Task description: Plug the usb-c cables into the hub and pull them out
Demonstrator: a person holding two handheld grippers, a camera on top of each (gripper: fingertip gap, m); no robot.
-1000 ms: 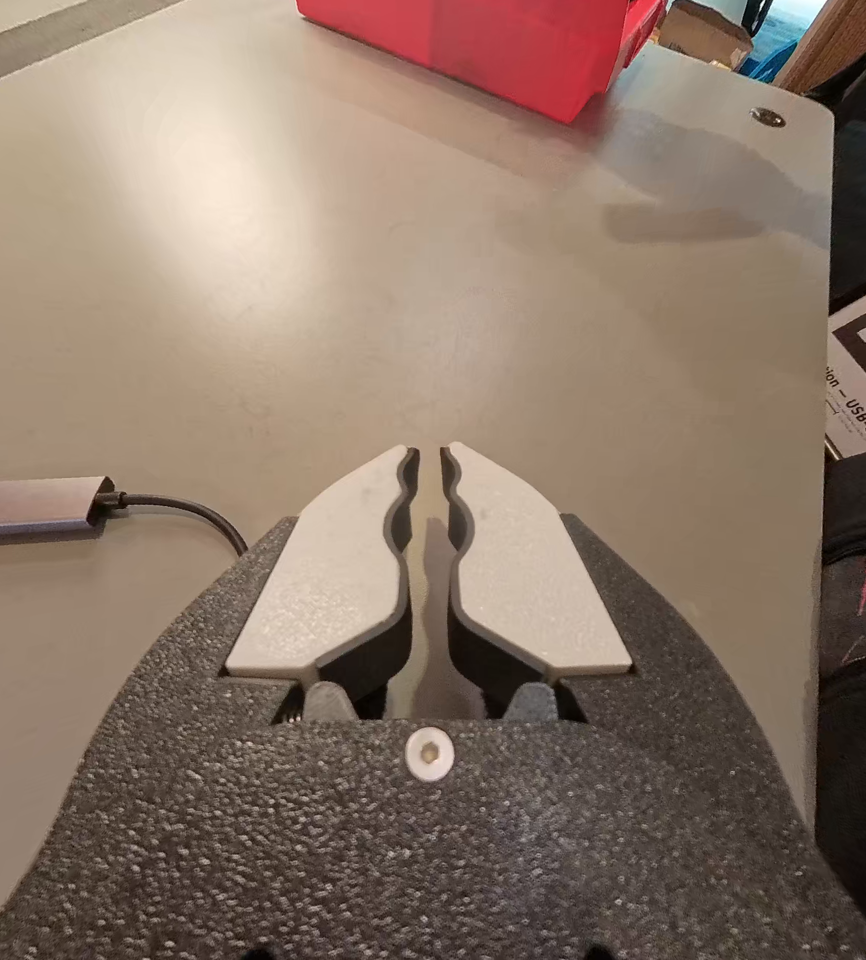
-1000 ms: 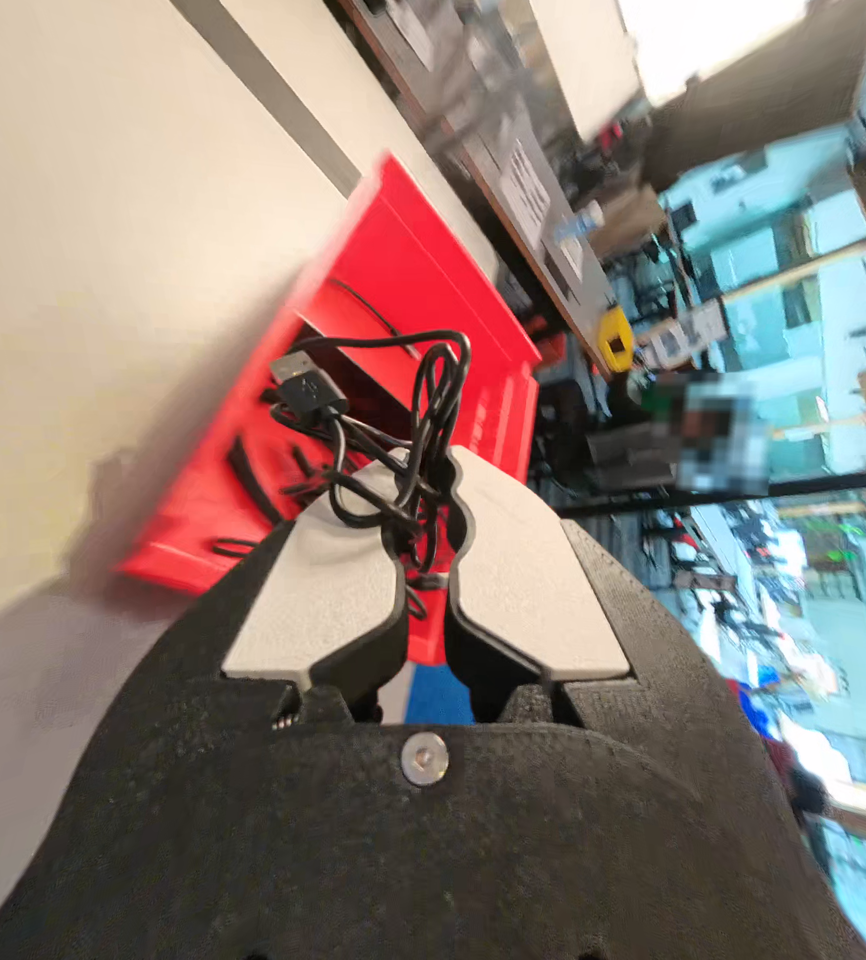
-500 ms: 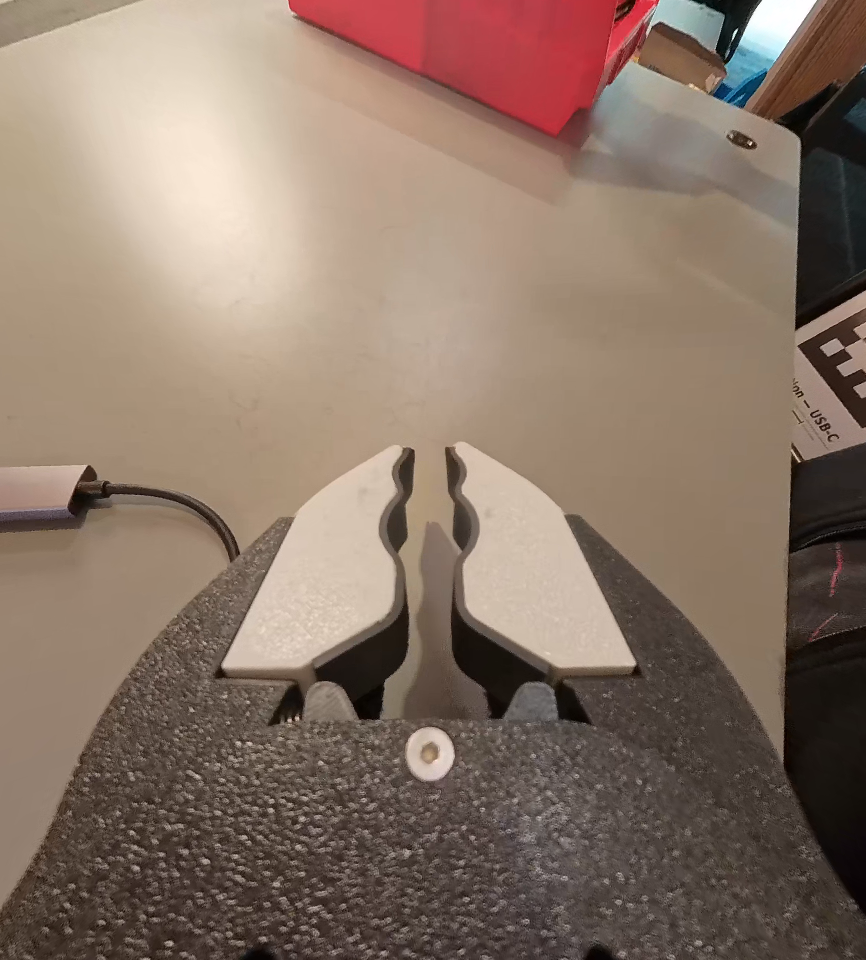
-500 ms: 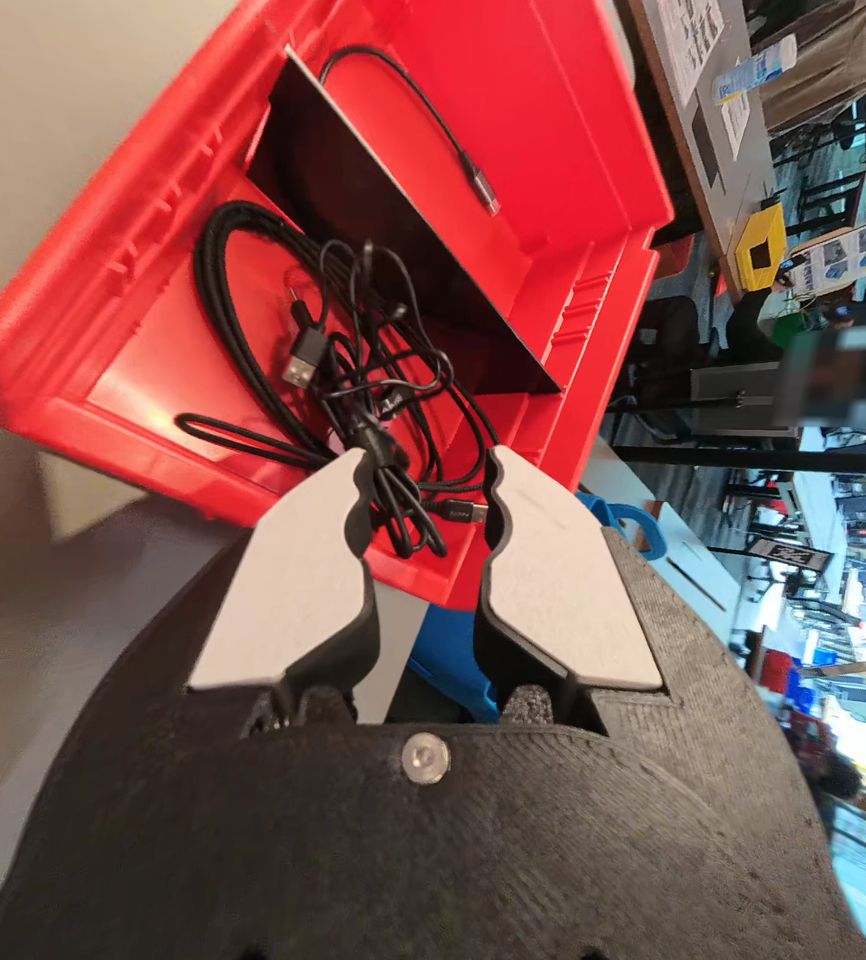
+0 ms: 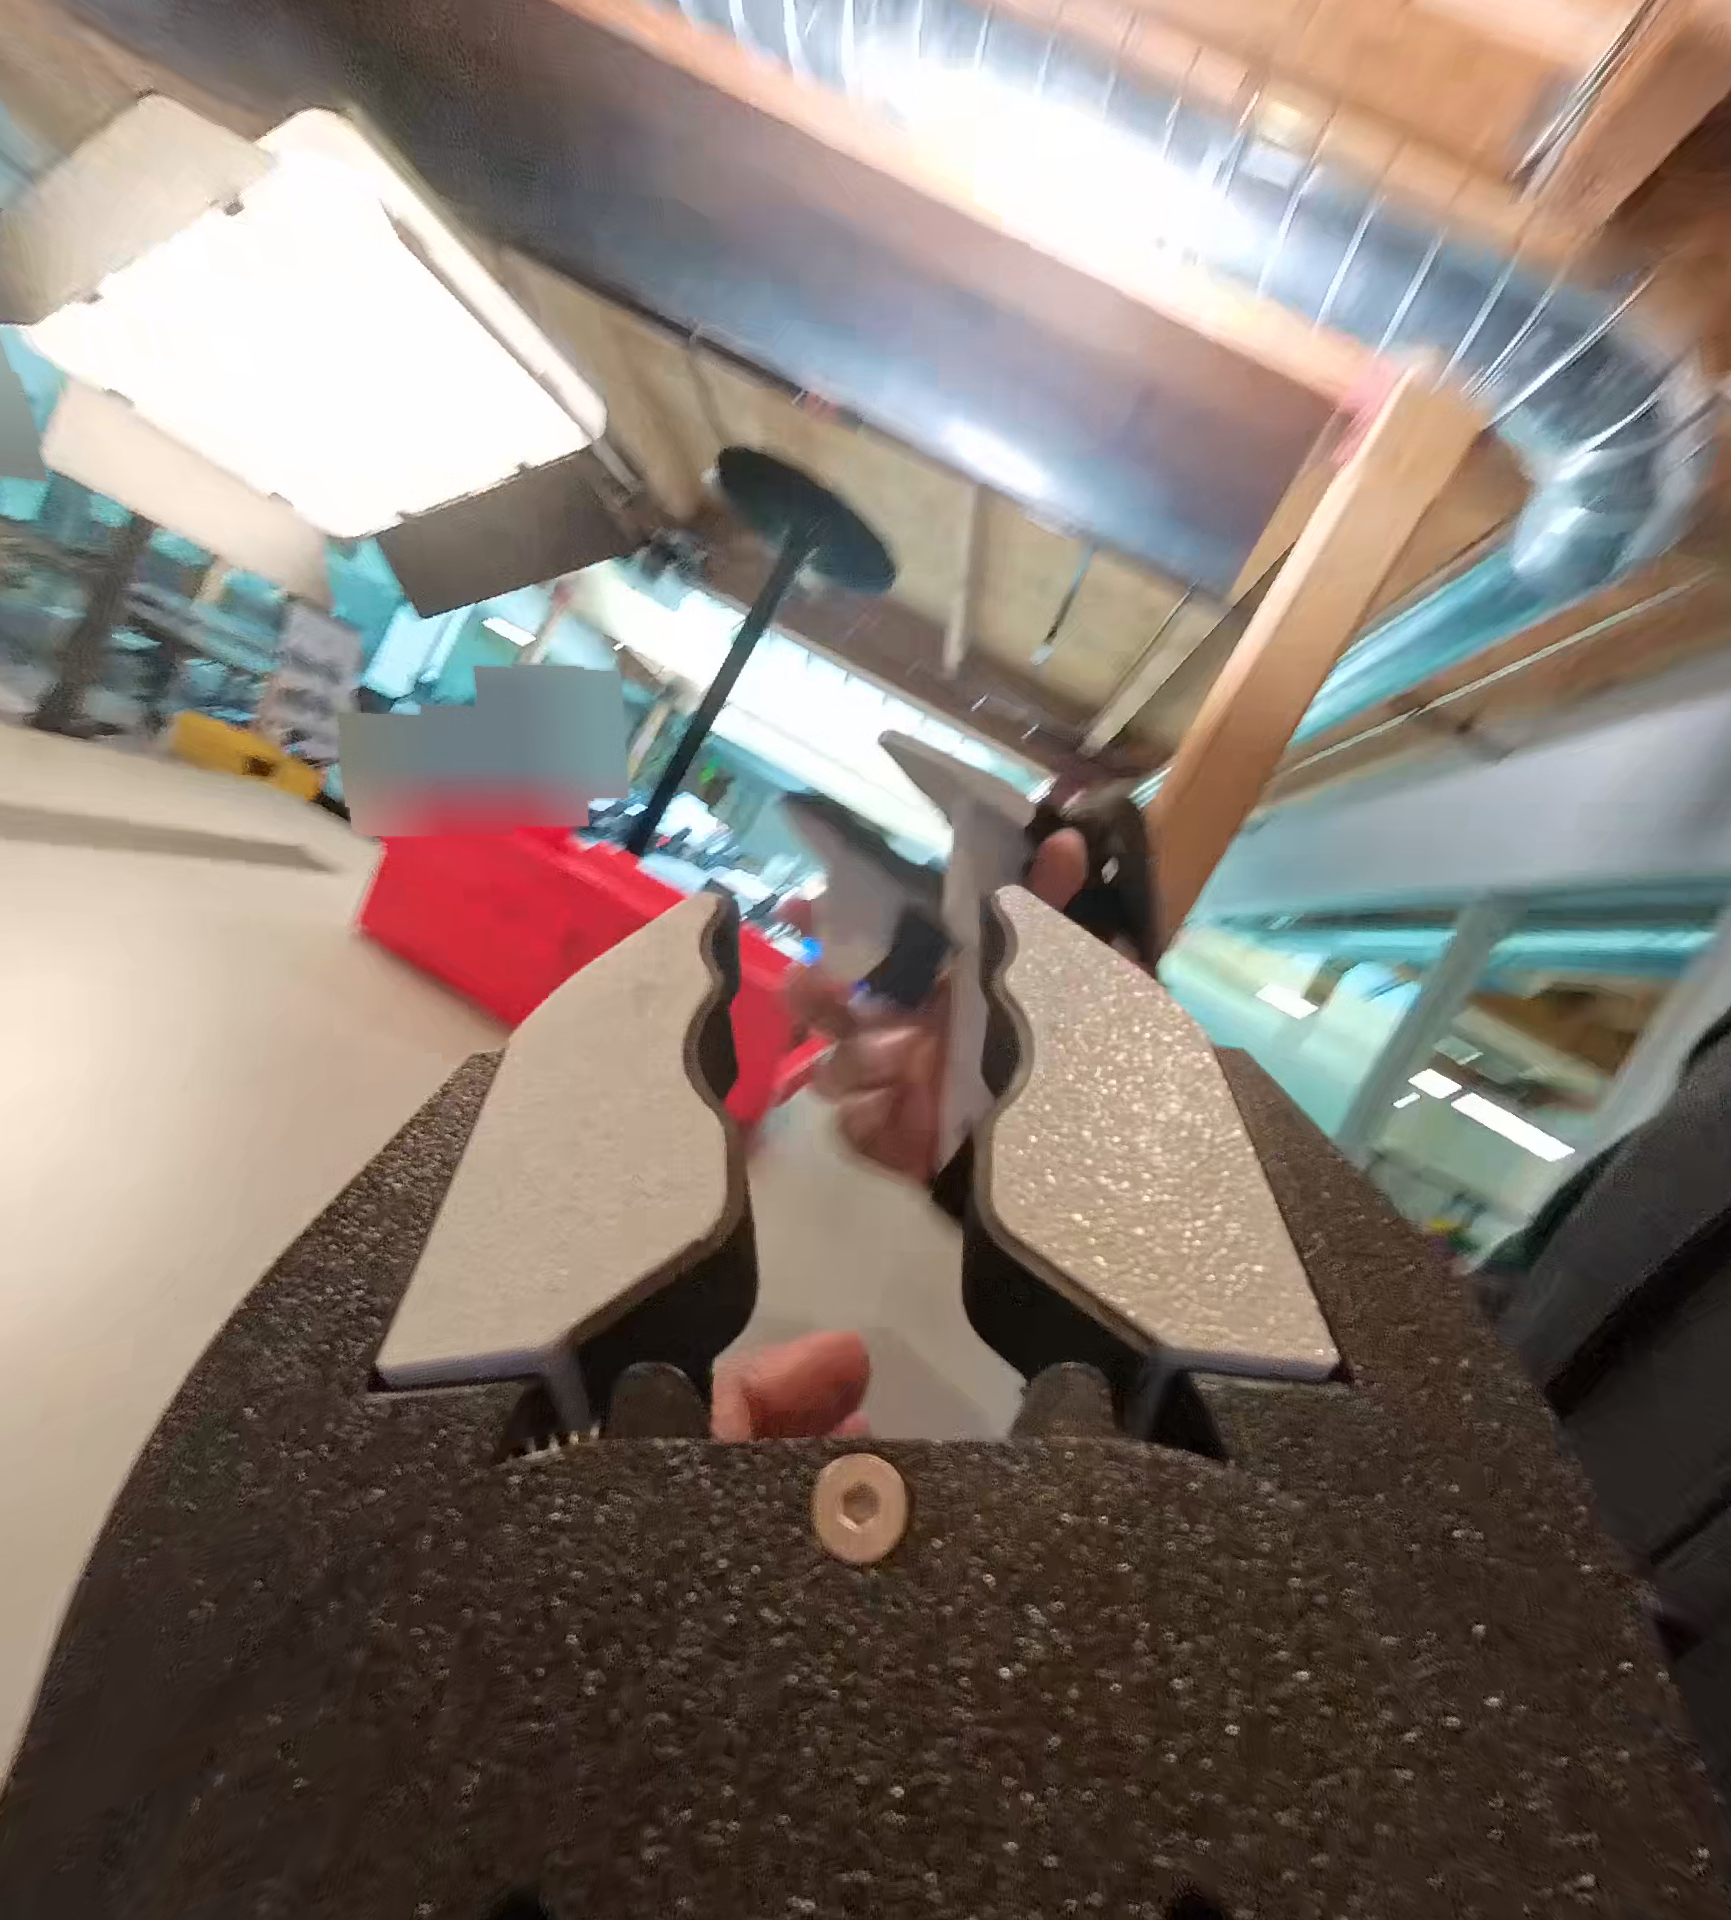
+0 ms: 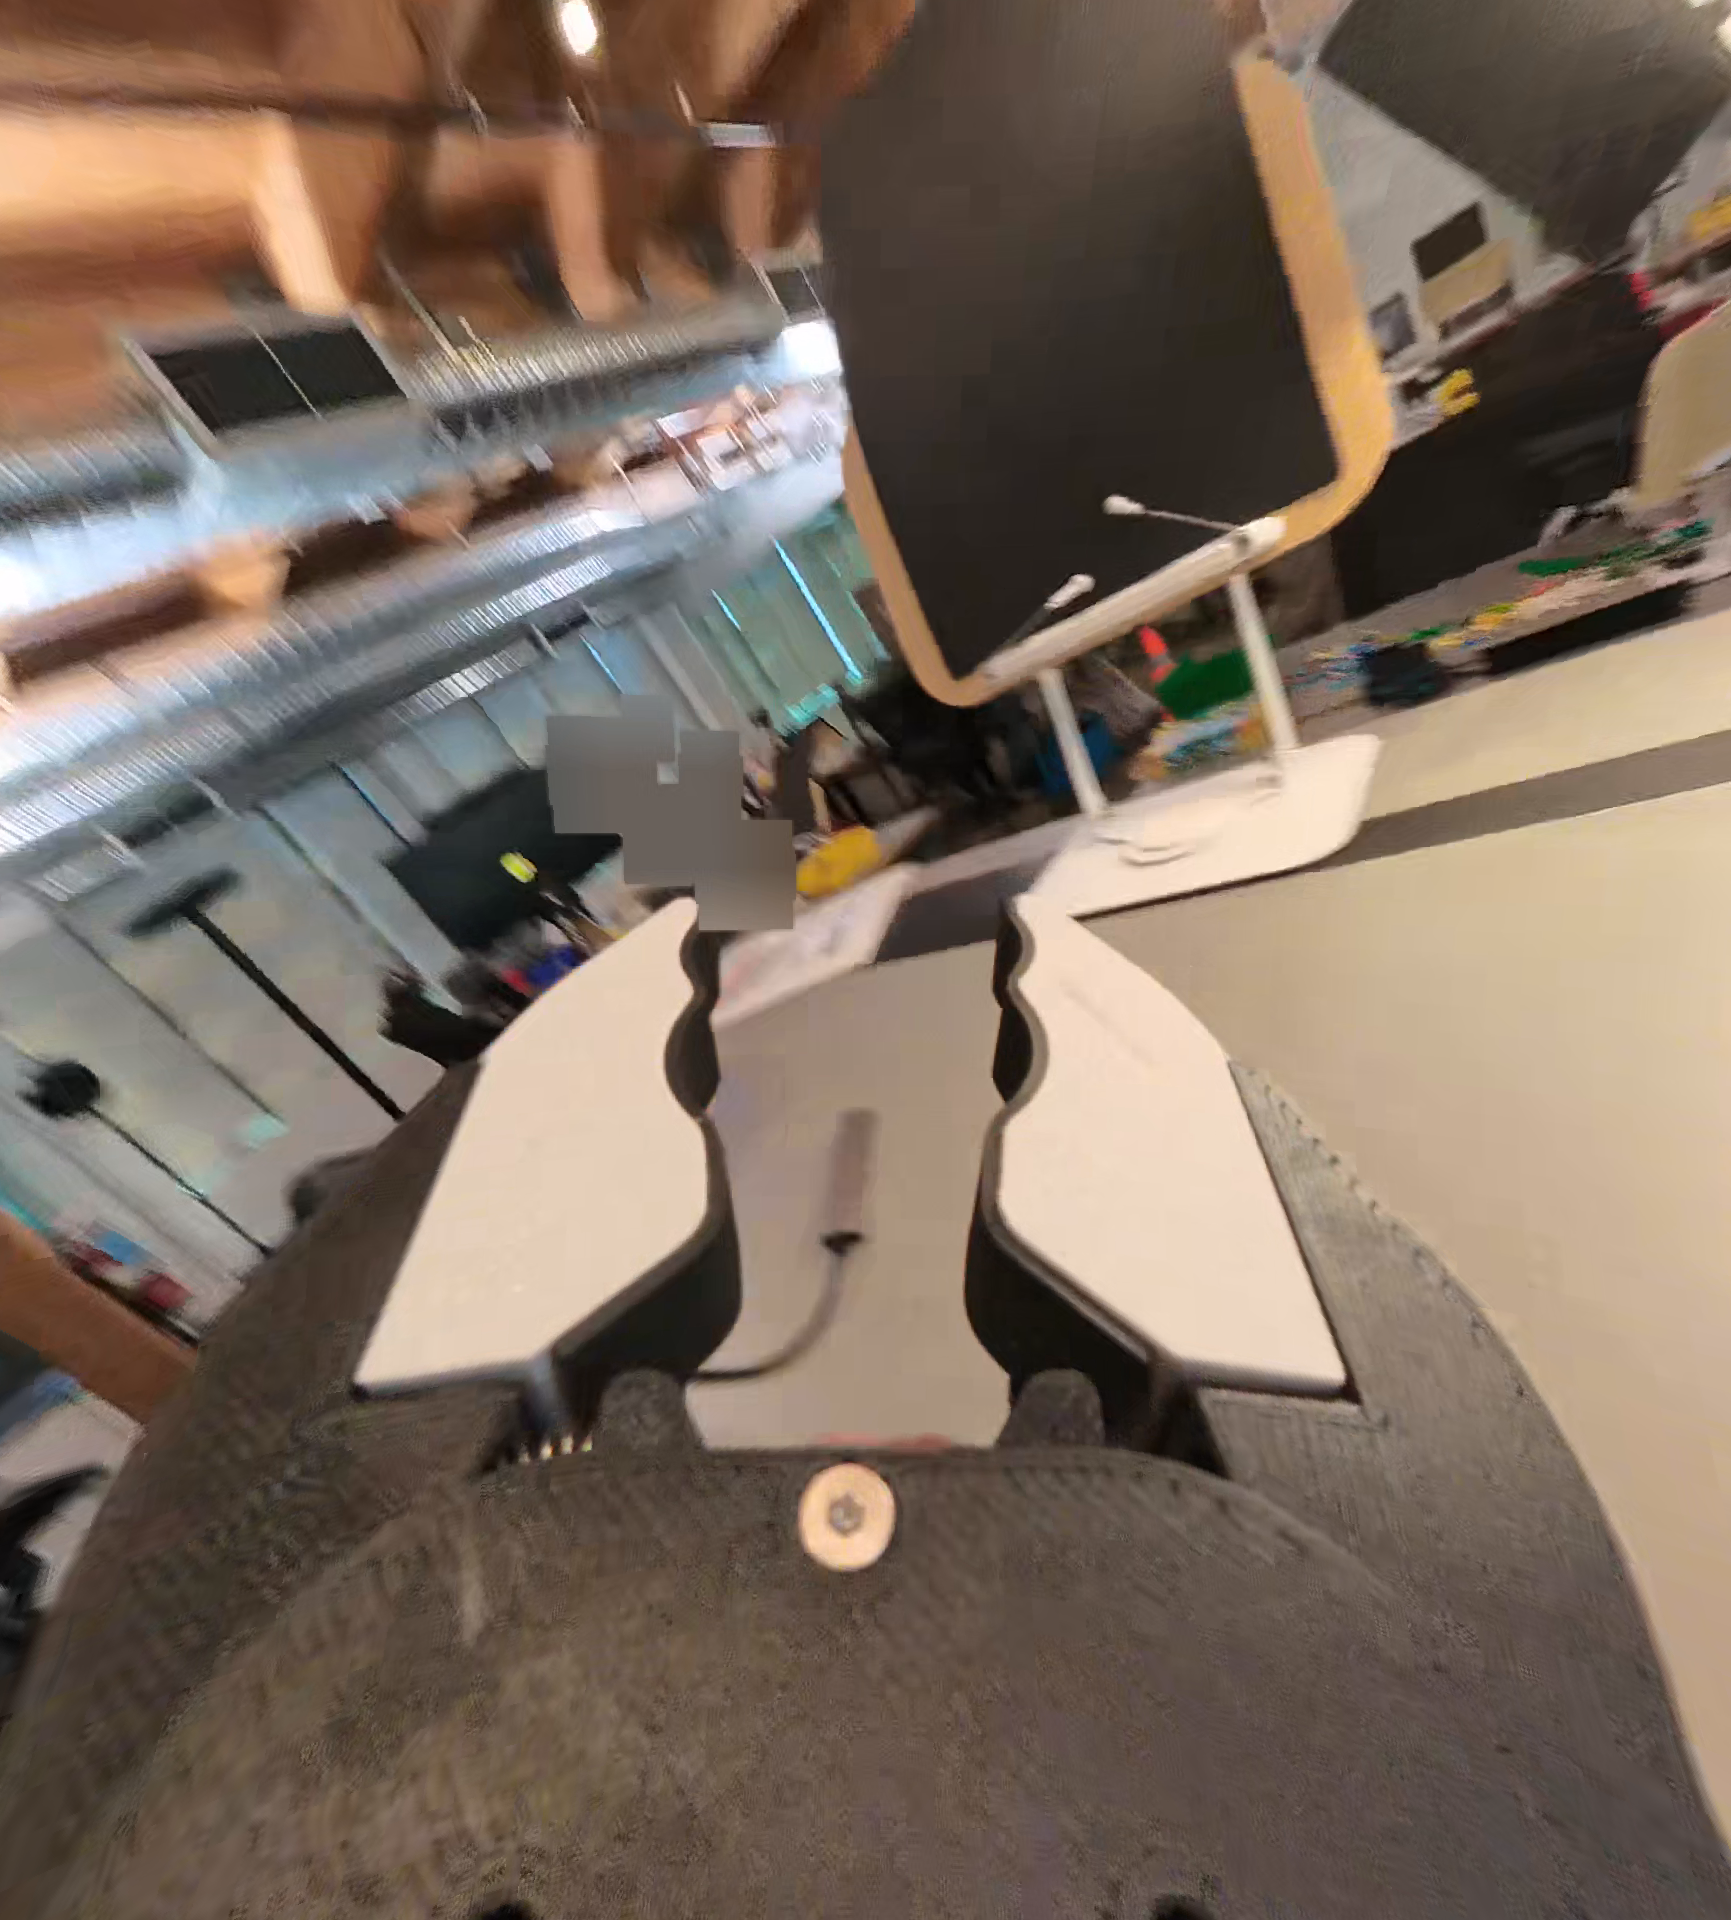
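Tilting upward, the left tool [image 5: 856, 951] is standing with its two pale fingers [image 5: 591, 1164] apart and nothing between them. Beyond its tips the right tool [image 5: 918, 904] is showing farther off, blurred, gripped by a person's hand [image 5: 882, 1070]. Past the left finger a red bin [image 5: 487, 925] is sitting on the pale desk [image 5: 113, 1091] — too blurred to tell what it is holding. Off to the right of the tool a dark sleeve [image 5: 1692, 1247] is filling the edge of the left wrist view, and above the tips a wooden beam [image 5: 1297, 665] and a silver duct [image 5: 1567, 488] are crossing the ceiling.

Seen in its own view, the right tool [image 6: 850, 940] is also spread wide, its fingers [image 6: 570, 1174] holding nothing. Between them, lying flat on the grey desk [image 6: 1515, 1039], the hub [image 6: 848, 1169] is showing as a slim dark bar pointing away from the tool, with its own short black lead [image 6: 799, 1335] curving back toward the left finger's base. No usb-c cable is showing in the hub, though blur is hiding its ports. Ahead and to the right of the tips, a black panel with a wooden rim [image 6: 1079, 343] is standing on a white stand [image 6: 1225, 810] — everything farther off is smeared
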